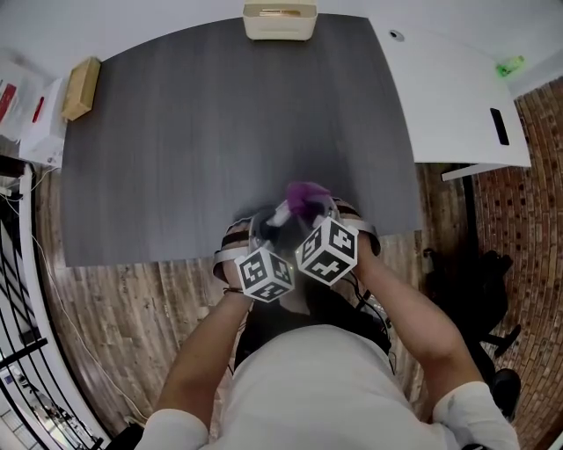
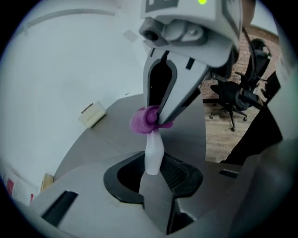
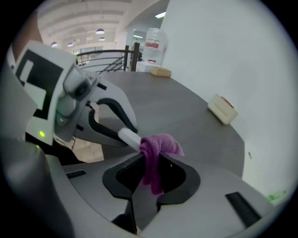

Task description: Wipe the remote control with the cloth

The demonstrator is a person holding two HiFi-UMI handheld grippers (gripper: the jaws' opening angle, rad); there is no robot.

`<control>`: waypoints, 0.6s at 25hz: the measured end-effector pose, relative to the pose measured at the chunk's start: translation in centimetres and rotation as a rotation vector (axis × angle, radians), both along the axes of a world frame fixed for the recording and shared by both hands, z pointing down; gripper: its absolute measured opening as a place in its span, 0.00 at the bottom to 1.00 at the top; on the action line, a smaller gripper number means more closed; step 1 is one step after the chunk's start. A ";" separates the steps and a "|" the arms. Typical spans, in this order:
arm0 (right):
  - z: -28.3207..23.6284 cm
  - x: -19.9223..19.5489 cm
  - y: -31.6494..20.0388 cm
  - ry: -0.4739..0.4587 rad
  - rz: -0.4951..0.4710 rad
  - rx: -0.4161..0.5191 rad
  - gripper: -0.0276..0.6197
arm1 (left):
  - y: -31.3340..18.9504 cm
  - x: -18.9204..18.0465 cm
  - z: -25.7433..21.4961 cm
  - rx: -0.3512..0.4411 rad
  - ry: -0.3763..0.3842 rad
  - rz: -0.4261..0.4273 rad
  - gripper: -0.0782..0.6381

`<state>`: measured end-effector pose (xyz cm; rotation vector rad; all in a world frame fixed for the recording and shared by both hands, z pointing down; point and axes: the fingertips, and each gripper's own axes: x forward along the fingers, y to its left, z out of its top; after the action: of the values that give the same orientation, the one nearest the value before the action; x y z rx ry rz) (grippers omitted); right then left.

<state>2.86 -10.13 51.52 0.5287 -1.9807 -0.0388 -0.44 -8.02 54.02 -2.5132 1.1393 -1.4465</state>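
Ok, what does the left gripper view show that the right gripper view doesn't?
Only the left gripper view: office chairs and a brick wall. Only the right gripper view: a railing, a large bottle and ceiling lights. Both: the left gripper shut on the white remote control, the right gripper shut on the purple cloth, cloth bunched at the remote's tip, the grey table, the beige box.

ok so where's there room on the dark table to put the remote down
The dark table is bare across its whole middle, from the wooden block at the left edge to the white table on the right, back to the beige box. Crowded only at the near edge: left gripper holding the remote, right gripper the cloth.
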 end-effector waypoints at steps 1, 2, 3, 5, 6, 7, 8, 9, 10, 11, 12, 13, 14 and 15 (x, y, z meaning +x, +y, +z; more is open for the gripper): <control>-0.4 -0.6 0.7 -0.036 -0.006 -0.043 0.19 | 0.0 0.0 0.1 -0.002 -0.011 0.005 0.25; -0.7 -1.2 1.4 -0.066 -0.019 -0.087 0.19 | 0.1 0.0 0.2 -0.006 -0.020 0.008 0.25; -1.0 -1.8 2.1 -0.092 -0.034 -0.130 0.19 | 0.2 -0.1 0.4 -0.010 -0.026 0.010 0.25; -1.4 -2.9 3.5 -0.138 -0.060 -0.215 0.19 | 0.4 -0.1 0.8 -0.022 -0.031 0.008 0.25; -1.6 -3.3 4.1 -0.160 -0.067 -0.255 0.19 | 0.5 -0.1 1.0 -0.031 -0.027 0.005 0.25; -1.6 -3.6 4.6 -0.183 -0.065 -0.294 0.19 | 0.7 0.0 1.2 -0.041 -0.019 0.001 0.25; -1.6 -3.8 5.1 -0.211 -0.056 -0.335 0.19 | 0.9 0.1 1.4 -0.053 -0.002 -0.006 0.25; -1.7 -4.0 5.5 -0.252 -0.042 -0.385 0.19 | 1.0 0.1 1.6 -0.066 0.024 -0.019 0.25; -2.1 -4.2 5.9 -0.312 -0.027 -0.448 0.19 | 1.2 0.1 1.7 -0.082 0.064 -0.039 0.25; -2.7 -4.5 6.3 -0.389 -0.013 -0.515 0.19 | 1.3 0.0 1.6 -0.100 0.120 -0.068 0.25; -3.7 -4.7 6.6 -0.474 -0.001 -0.572 0.19 | 1.3 -0.2 1.5 -0.117 0.188 -0.102 0.25; -4.9 -4.7 6.6 -0.554 0.013 -0.603 0.19 | 1.4 -0.4 1.2 -0.133 0.261 -0.136 0.25; -6.0 -4.3 6.2 -0.621 0.035 -0.606 0.19 | 1.4 -0.7 0.8 -0.150 0.339 -0.169 0.25; -6.9 -3.6 5.3 -0.671 0.066 -0.584 0.19 | 1.4 -0.9 0.3 -0.166 0.422 -0.197 0.25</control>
<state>-0.71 -4.79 44.57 0.2270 -2.4637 0.8304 -1.35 -6.59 54.28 -2.9972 1.4117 -1.1101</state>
